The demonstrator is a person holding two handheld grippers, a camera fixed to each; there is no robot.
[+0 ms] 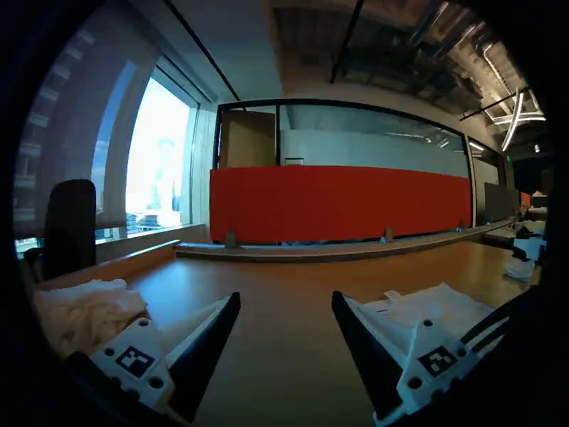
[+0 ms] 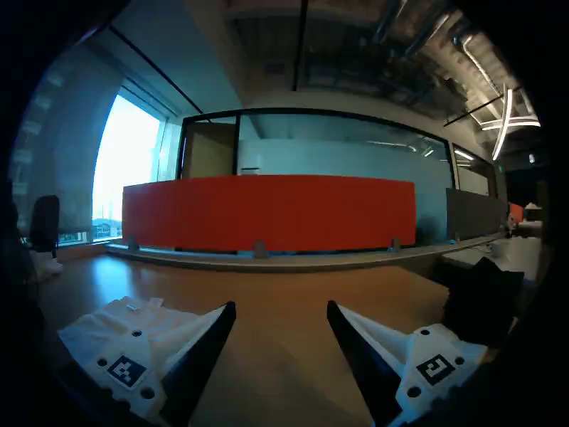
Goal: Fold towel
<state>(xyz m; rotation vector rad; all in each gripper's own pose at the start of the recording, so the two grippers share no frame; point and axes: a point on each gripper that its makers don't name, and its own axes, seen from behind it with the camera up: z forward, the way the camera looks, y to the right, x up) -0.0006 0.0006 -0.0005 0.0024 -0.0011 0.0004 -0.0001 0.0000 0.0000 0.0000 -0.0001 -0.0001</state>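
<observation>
A white towel [image 1: 434,306] lies flat on the wooden table [image 1: 299,285], partly behind my left gripper's right finger. The same towel [image 2: 124,320] sits behind my right gripper's left finger in the right gripper view. A crumpled cream cloth [image 1: 85,313] rests at the table's left end. My left gripper [image 1: 286,306] is open above bare wood with nothing between its fingers. My right gripper [image 2: 281,313] is open too, over bare table to the right of the towel.
A red partition [image 1: 334,203] with a glass wall above it runs along the table's far edge. A dark chair [image 1: 67,228] stands by the window at left. A black cloth [image 2: 484,295] lies at the right in the right gripper view. More desks with items [image 1: 523,249] stand at far right.
</observation>
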